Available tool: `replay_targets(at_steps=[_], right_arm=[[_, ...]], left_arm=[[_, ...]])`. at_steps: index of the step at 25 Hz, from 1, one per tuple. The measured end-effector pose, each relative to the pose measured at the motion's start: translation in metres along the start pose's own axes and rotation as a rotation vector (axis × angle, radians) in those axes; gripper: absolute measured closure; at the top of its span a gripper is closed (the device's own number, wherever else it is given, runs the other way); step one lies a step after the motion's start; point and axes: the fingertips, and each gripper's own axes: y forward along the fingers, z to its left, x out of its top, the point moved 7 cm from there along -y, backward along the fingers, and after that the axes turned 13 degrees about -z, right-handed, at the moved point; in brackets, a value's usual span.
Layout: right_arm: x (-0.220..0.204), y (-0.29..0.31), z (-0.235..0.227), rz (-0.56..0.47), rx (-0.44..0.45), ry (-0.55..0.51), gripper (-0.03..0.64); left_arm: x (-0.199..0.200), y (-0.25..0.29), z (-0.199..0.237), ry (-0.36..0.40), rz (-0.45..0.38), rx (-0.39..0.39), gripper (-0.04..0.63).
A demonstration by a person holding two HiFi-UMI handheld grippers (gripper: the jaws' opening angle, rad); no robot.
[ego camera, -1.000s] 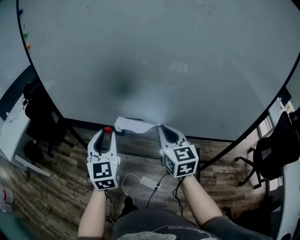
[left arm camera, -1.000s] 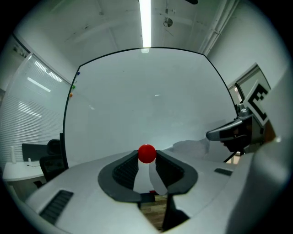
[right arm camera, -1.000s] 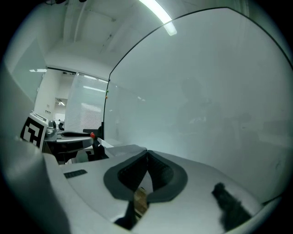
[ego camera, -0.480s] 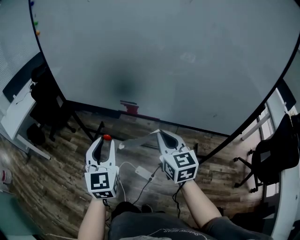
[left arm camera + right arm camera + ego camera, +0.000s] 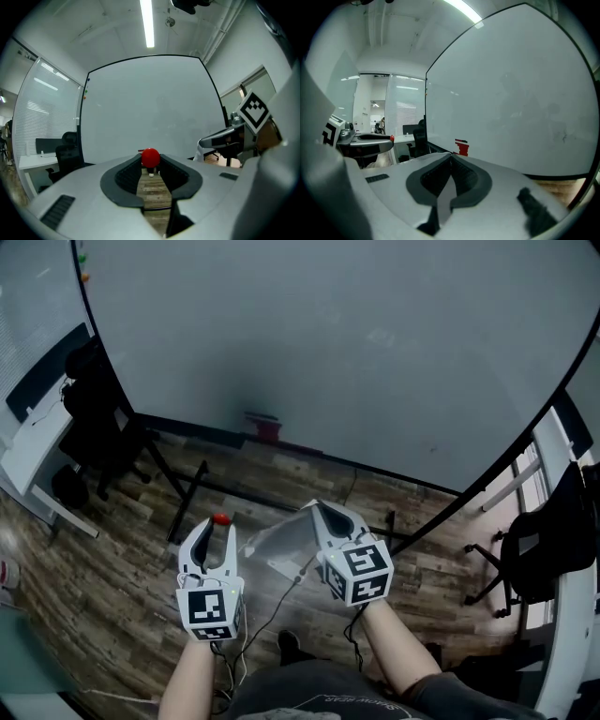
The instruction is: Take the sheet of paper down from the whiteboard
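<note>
Sheet of paper (image 5: pixel 281 545), off the whiteboard (image 5: pixel 328 352) and well below its bottom edge, hangs pinched at one edge in the closed right gripper (image 5: pixel 322 512), stretching toward the nearby left gripper (image 5: pixel 220 526), which clamps a red magnet (image 5: pixel 150 157).

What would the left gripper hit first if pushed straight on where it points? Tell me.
Most likely the whiteboard: the left gripper, shut on a red magnet, points at the board's bare face with nothing visible between. The gap's depth is unclear.
</note>
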Motion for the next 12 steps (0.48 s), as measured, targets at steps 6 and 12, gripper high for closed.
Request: replay_targets(at_steps=[6, 12], right_arm=[[0.0, -0.033, 0.028, -0.008, -0.026, -0.031, 0.595], [0.0, -0.084, 0.069, -0.008, -0.036, -0.043, 0.595]], left_arm=[[-0.006, -0.054, 0.002, -0.035, 0.041, 0.023, 0.471], [0.002, -0.12, -0.003, -0.054, 0.05, 0.02, 0.471]])
